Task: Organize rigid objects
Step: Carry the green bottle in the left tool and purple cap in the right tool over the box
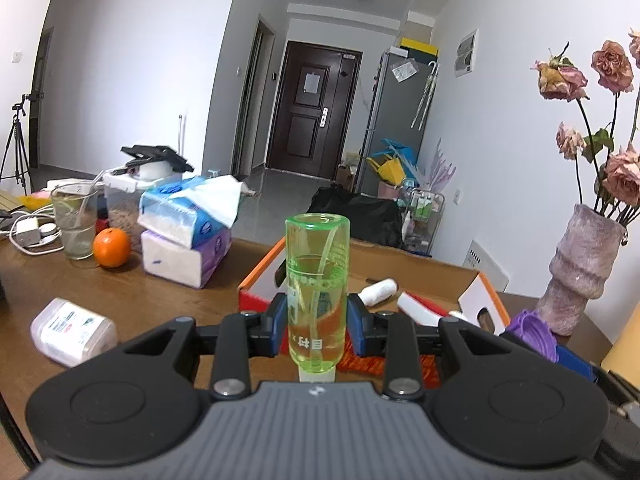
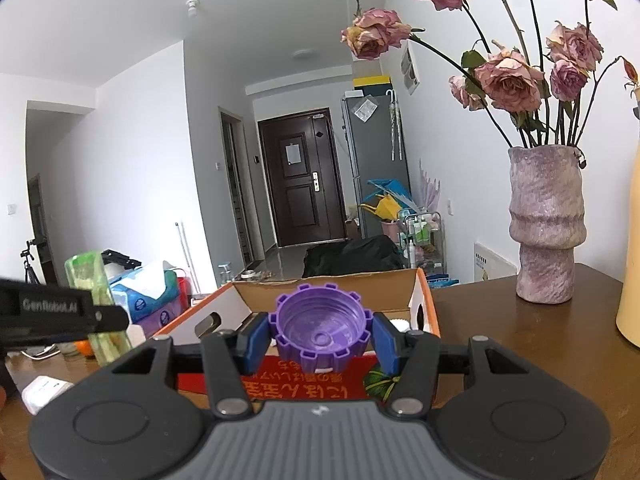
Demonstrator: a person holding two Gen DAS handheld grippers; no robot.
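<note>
Two grips are holding: I am pinching the upright green bottle (image 1: 317,292) in my left gripper (image 1: 317,330) and the purple cap (image 2: 321,330) in my right gripper (image 2: 320,342), with the open cardboard box (image 1: 420,276) lying just ahead of both.

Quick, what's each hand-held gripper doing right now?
Left hand-held gripper: shut on the green bottle, held upside down.
Right hand-held gripper: shut on the purple cap.

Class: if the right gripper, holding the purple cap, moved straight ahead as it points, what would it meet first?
Probably the open cardboard box right ahead of the right gripper and purple cap; depth is uncertain.
</note>
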